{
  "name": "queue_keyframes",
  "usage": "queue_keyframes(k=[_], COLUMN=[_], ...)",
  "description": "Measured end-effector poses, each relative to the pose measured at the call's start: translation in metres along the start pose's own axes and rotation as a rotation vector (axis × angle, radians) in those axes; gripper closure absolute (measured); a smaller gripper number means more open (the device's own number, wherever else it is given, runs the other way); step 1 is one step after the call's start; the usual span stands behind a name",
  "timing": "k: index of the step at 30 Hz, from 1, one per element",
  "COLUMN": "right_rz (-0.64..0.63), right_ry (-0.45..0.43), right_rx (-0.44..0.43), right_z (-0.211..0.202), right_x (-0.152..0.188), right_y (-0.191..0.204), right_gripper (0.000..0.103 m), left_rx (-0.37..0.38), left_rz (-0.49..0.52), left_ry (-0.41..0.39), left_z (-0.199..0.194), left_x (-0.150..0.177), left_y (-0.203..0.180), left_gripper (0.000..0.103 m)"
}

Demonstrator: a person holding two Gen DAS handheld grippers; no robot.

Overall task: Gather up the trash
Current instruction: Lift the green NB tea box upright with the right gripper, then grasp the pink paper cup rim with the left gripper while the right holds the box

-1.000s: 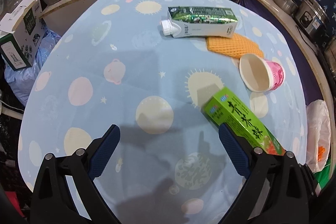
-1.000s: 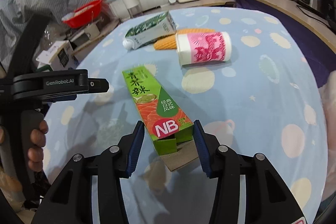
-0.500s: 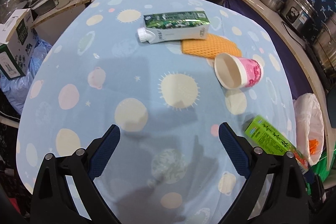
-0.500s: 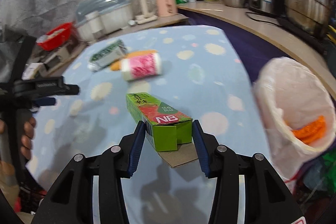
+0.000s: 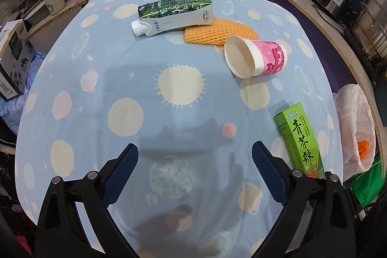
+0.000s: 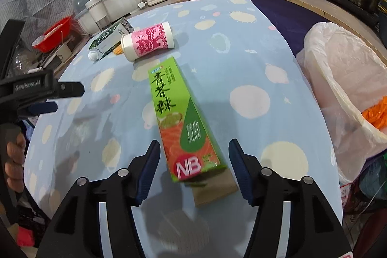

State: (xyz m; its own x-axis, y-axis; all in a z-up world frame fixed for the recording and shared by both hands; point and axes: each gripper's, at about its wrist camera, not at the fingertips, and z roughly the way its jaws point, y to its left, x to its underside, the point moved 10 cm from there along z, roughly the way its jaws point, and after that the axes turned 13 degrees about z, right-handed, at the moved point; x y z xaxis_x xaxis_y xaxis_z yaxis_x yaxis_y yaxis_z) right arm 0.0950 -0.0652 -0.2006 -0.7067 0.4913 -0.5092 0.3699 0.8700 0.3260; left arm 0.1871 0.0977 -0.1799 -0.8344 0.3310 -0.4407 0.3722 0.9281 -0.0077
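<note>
A: What covered the table point(image 5: 72, 79)?
B: A blue cloth with planets; kitchen counters behind.

A: The green box point(image 6: 180, 122)?
B: It lay flat between the right gripper point(image 6: 194, 155)'s spread fingers, untouched, beside the white trash bag point(image 6: 338, 79).

A: The left gripper point(image 5: 194, 157)?
B: Wide apart, empty.

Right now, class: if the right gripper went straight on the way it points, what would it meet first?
Most likely the green box: it lies between the open fingers of the right gripper, apparently untouched by either. Depth is uncertain; beyond it lies the pink cup.
</note>
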Motion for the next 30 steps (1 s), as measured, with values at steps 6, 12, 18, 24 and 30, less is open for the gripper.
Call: queue_keyframes(k=[6,12,18,24,30], right_rz=[-0.030,0.076,0.199,0.259,0.280], right_ry=[0.038,-0.028,-0.109,-0.143,-0.151], right_rx=[-0.025,-0.001,0.036,0.027,-0.005], right_z=[0.015,-0.002,-0.025,-0.032,-0.029], right_x=[-0.005,-0.023,-0.058,-0.086,-0.101], right_y=[0.010,-0.011,-0.034,-0.035,-0.030], right_gripper=[0.056,0.059,0.059,0.060,0.060], left_rx=[0.002,0.016,0.038,0.060,0.115], left_rz=[0.008,0.048,0.079,0.091,0.089], left_ry=[0.010,0.009,0.009,-0.043,-0.064], left_z=[0.005,0.010,0.019,0.023,0.038], left_x=[-0.003,-0.011,-0.020,-0.052,-0.081], left_y=[-0.002,-0.015,-0.031,-0.036,-0.040], left_gripper=[0.012,0.012,0.012,0.012,0.013])
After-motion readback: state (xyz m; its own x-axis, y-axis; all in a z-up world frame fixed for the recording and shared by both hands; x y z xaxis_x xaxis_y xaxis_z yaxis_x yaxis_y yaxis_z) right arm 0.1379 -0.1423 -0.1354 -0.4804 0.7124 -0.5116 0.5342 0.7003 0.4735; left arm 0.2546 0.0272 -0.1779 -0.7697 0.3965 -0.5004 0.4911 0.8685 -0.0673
